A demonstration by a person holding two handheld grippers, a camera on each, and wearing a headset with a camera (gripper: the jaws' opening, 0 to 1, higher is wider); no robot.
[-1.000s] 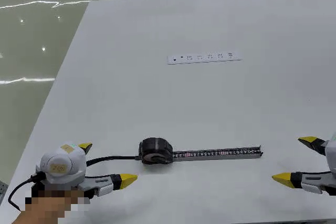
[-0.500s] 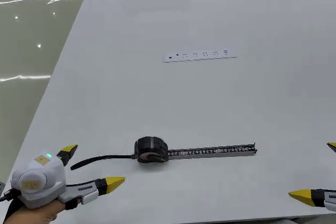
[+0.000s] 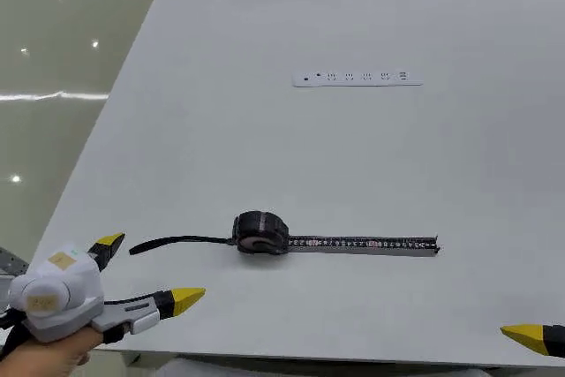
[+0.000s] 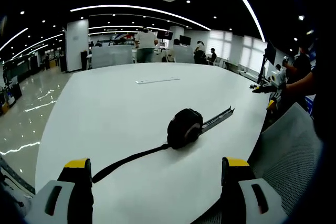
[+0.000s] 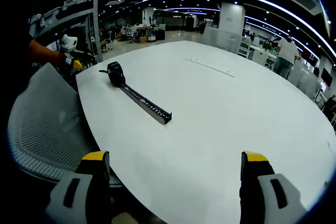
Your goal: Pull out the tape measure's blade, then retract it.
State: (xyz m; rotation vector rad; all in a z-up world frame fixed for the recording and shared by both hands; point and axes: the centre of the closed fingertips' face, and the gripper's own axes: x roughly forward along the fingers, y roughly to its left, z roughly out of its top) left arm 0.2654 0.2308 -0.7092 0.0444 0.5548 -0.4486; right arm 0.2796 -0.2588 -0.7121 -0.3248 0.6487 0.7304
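A black tape measure (image 3: 260, 233) lies on the white table (image 3: 353, 156), its blade (image 3: 364, 244) drawn out to the right and its black wrist strap (image 3: 172, 242) trailing left. The left gripper view shows the case (image 4: 185, 127) ahead between the jaws; the right gripper view shows the blade (image 5: 144, 103) and the case (image 5: 116, 73) further off. My left gripper (image 3: 150, 271) stands open at the near left, short of the strap, holding nothing. My right gripper (image 5: 176, 163) is open at the table's near right edge, away from the blade's end, one yellow fingertip (image 3: 526, 337) showing in the head view.
A white power strip (image 3: 357, 78) lies flat further back on the table. Grey mesh chair backs (image 5: 44, 129) sit off the near edge. People and desks stand far behind the table. Shiny floor lies to the left.
Both grippers have drawn back toward the near edge and apart, the right one nearly out of the head view. The tape measure, with its blade out, has stayed put; the camera has shifted.
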